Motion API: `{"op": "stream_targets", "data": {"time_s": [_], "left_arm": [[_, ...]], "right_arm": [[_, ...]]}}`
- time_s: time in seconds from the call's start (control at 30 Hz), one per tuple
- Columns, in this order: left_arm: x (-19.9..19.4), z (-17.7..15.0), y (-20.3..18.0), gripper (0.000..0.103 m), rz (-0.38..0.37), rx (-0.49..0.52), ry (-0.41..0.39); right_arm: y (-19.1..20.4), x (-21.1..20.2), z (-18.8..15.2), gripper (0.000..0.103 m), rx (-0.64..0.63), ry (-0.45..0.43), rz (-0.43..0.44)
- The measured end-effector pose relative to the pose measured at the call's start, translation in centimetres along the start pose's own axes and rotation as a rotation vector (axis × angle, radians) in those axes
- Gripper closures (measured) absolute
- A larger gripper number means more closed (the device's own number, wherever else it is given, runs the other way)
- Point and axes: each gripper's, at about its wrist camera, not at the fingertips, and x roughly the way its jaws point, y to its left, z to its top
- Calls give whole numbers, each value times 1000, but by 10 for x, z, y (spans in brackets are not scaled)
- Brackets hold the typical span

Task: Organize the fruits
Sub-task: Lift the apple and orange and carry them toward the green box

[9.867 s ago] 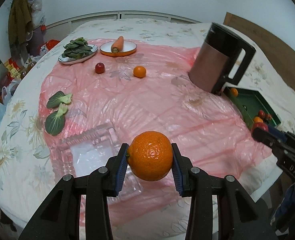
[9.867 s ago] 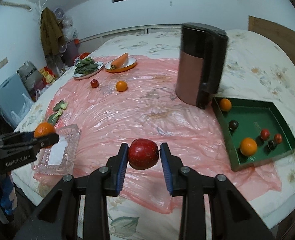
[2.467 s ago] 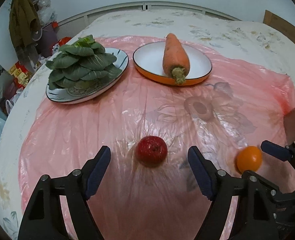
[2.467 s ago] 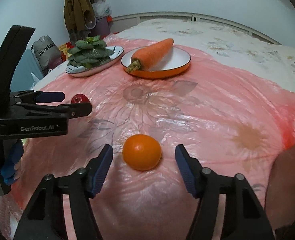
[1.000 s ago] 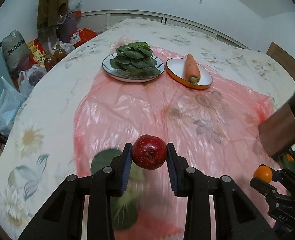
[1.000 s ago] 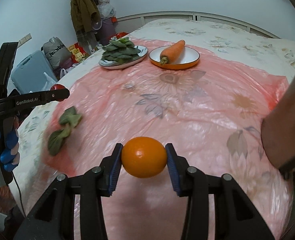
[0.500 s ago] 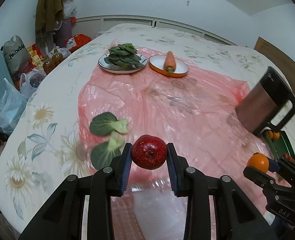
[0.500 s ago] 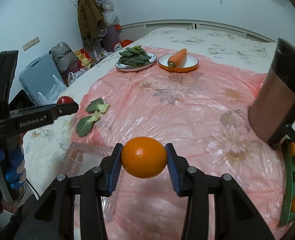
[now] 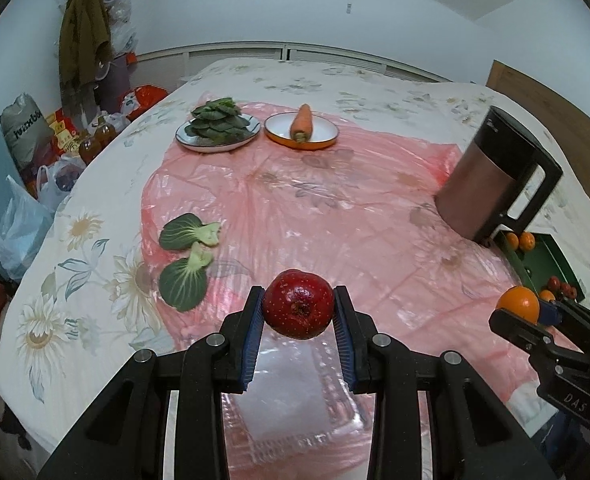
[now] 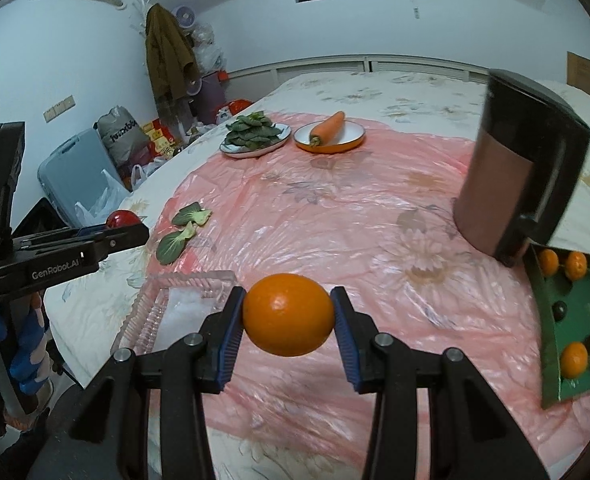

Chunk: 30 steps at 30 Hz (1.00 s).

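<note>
Both claws have drawn back: left claw clamps the apple, right claw the orange.

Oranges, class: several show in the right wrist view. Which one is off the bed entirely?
The orange clamped in the right tongs, held in the air; the others lie inside the green tray at right.

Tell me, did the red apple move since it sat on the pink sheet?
Yes. The apple is off the sheet, toward the near edge, away from the carrot.

Both wrist views look down the bed, sharing the pink sheet.
</note>
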Motion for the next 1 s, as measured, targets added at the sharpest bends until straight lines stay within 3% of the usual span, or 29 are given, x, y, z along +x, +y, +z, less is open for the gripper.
{"op": "stream_targets", "data": {"time_s": [0.53,1.0], "left_arm": [[-6,-9,-81,74,-16,138,20],[6,-12,-186,74,-136,295,57]], "right_arm": [[-71,-38,-31,53,133,-52,-38],[-156,-75,-42,53,245,-119,-129]]}}
